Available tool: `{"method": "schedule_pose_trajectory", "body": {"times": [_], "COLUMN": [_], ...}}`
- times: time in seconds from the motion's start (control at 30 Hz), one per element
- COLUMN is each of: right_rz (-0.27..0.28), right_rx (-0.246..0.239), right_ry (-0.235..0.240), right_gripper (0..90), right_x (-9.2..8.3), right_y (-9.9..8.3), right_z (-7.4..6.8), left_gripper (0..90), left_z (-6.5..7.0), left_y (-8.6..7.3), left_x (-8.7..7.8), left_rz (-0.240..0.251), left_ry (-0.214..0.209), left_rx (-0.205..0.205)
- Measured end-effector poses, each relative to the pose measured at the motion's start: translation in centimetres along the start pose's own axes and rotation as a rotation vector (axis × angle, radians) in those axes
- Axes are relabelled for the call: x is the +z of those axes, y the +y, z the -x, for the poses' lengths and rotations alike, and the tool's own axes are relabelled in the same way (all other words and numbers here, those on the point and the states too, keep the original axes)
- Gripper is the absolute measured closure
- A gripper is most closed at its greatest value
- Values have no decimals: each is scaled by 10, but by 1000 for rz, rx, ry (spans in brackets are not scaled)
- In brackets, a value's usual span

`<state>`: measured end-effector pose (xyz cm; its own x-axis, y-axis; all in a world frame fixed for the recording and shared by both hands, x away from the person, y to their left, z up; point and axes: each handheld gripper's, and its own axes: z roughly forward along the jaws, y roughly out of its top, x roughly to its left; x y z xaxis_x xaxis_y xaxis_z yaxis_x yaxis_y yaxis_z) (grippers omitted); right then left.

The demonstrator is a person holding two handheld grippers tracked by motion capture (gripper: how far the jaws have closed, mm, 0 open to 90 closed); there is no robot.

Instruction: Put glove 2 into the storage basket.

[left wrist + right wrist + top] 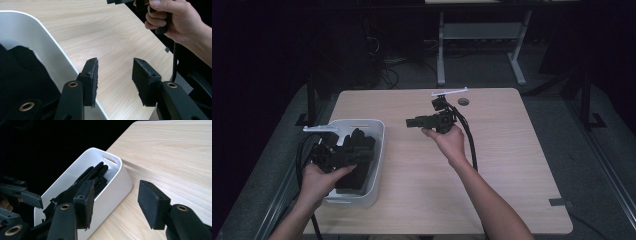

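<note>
We hold the left gripper [343,156] low over the white plastic tub [377,131] at the left edge of the pale wooden table [512,175], its jaws parted with nothing between the pads; by our reading it is placed there to go down for the black folded cloth items [357,145] heaped inside the tub. The right gripper [422,121] hangs above the middle of the table, well apart from the tub, pointing toward it, jaws likewise standing open and empty; we judge it waits there to take or help spread whatever comes out.

The left gripper view gives us what the high view cannot: the frayed padding on its own fingertips [93,75], the tub's white wall [50,50] just beside them, and the right hand [172,20] gripping its handle across the table; the right gripper view alone shows the cut-out handle slot [110,158] in the tub's far end and the cloth [92,176] reaching up toward it.
</note>
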<state>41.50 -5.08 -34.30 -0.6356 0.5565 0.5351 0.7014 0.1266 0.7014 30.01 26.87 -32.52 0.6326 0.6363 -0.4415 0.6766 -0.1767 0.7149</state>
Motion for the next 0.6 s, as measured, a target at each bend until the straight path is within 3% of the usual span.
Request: {"method": "schedule_pose_trajectory", "body": {"times": [0.6], "right_rz": [40], "right_rx": [42], "right_ry": [-13], "right_gripper": [422], "right_x": [-34], "right_y": [-7], "right_z": [20], "left_gripper": [533], "left_z": [12], "left_y": [11], "left_x": [23], "left_rz": [-14], "left_ry": [-39], "left_rx": [19]}}
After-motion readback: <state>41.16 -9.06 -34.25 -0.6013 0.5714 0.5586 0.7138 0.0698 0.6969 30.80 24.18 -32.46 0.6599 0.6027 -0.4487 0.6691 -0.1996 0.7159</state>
